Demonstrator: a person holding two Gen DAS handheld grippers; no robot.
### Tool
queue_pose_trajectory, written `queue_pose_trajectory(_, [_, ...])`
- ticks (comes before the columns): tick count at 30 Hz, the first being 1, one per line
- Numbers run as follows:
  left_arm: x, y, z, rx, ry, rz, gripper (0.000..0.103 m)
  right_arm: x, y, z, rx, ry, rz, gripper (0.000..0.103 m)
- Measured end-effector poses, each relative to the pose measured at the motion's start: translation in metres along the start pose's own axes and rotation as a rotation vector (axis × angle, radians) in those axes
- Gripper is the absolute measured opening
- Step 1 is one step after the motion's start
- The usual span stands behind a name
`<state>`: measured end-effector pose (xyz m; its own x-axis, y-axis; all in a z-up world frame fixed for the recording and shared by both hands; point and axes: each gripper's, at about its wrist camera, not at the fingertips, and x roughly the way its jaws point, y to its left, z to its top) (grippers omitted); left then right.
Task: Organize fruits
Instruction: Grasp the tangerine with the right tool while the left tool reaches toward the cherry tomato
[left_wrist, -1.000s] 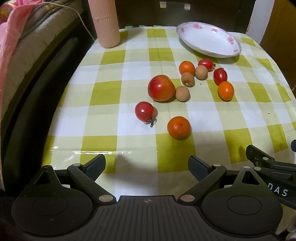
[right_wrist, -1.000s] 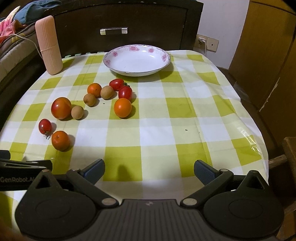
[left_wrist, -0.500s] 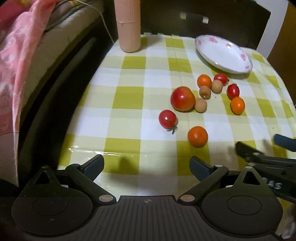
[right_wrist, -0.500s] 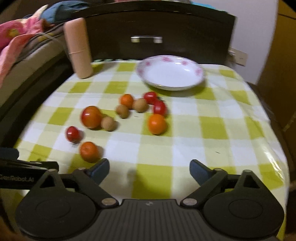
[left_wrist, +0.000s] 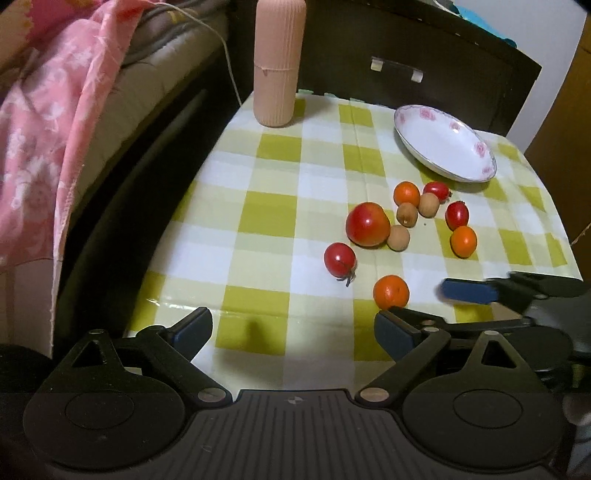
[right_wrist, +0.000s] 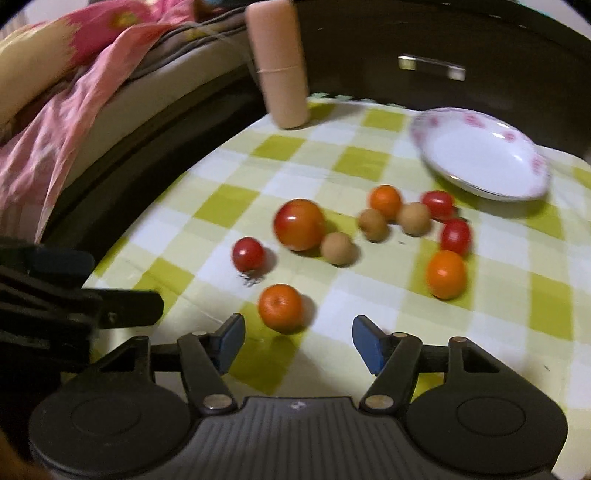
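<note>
The right gripper (right_wrist: 298, 345) points down at the nearest small round orange citrus fruit (right_wrist: 280, 307), its blue-padded jaws closing with the fruit just ahead of them and nothing yet between the pads, presumably lining up a grasp; the left gripper (left_wrist: 293, 332) hangs wide apart and empty over the near edge of the yellow-and-white checked tabletop (left_wrist: 273, 192), likely waiting its turn; the remaining red tomatoes, brown longans and oranges lie loose near the empty white floral-rimmed shallow dish (left_wrist: 443, 147), which seems the intended destination for them.
</note>
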<state>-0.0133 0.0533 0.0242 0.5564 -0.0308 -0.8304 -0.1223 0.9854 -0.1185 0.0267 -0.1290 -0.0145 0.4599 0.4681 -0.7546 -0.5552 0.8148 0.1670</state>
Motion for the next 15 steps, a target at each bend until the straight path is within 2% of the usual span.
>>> queue_pose_trajectory(2, [0.003, 0.001, 0.001, -0.007, 0.009, 0.003, 0.097, 0.009, 0.002, 0.004, -0.018, 0.015, 0.013, 0.055])
queue_pose_trajectory(4, [0.004, 0.002, 0.003, -0.017, 0.018, 0.002, 0.096, 0.019, 0.002, 0.008, -0.017, 0.034, 0.035, 0.044])
queue_pose_trajectory(9, [0.007, 0.004, 0.004, -0.026, 0.028, 0.007, 0.094, 0.029, 0.004, 0.010, -0.037, 0.035, 0.034, 0.031])
queue_pose_trajectory(12, [0.008, 0.001, 0.004, -0.008, 0.032, 0.012, 0.092, 0.027, 0.001, 0.011, -0.021, 0.040, 0.025, 0.030])
queue_pose_trajectory(15, [0.011, -0.008, 0.006, 0.036, 0.031, 0.010, 0.083, 0.017, -0.004, 0.011, -0.022, 0.049, -0.002, 0.030])
